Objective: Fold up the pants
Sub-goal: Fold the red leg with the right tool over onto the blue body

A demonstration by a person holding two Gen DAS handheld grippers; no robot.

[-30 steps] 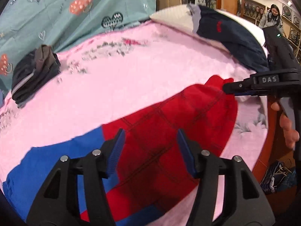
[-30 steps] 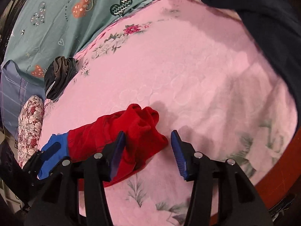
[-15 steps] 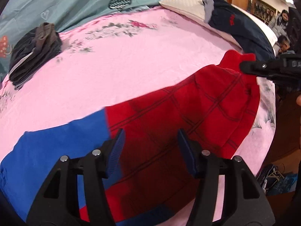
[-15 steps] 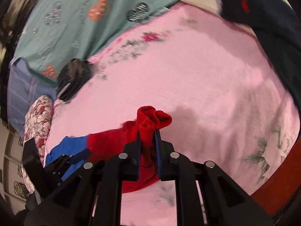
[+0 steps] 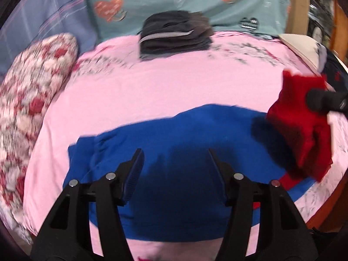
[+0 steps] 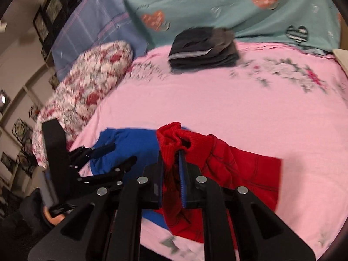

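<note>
Red cuffs of the pants (image 6: 174, 139), pinched by the right tongs (image 6: 171, 174), had been lifted from the bed (image 6: 206, 100) toward nine o'clock; the left tongs (image 5: 174, 171) were held spread above the blue waist, the fold begun.

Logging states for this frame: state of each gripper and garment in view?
left gripper: open, over the blue part, holding nothing
right gripper: shut on the red cuff
pants: blue part flat on the bed, red cuff lifted and bunched
dark clothes: folded in a stack
</note>
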